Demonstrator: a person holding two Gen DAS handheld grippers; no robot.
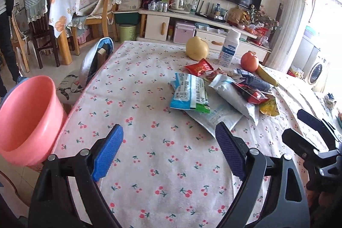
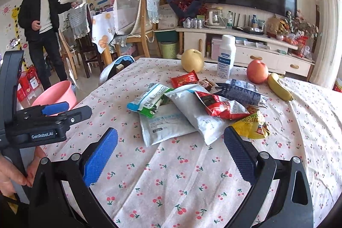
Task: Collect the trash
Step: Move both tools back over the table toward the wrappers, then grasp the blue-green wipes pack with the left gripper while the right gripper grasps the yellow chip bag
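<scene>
Both grippers hover over the cherry-print clothed desk (image 1: 149,82) with nothing between their blue pads: left gripper (image 1: 168,149) spread wide, right gripper (image 2: 171,149) likewise apart. Just ahead lies a heap of crumpled snack wrappers (image 2: 192,108), touching and overlapping mid-desk. At the desk's left edge sits a round pink plastic basin (image 1: 27,119).

We hold our left gripper (image 1: 168,142) tilted downward, its blue pads (image 1: 108,152) spread wide with nothing between them. Our right gripper (image 2: 171,143) points down beside it, jaws equally wide and empty. Our left hand (image 2: 12,172) grips its handle.
</scene>
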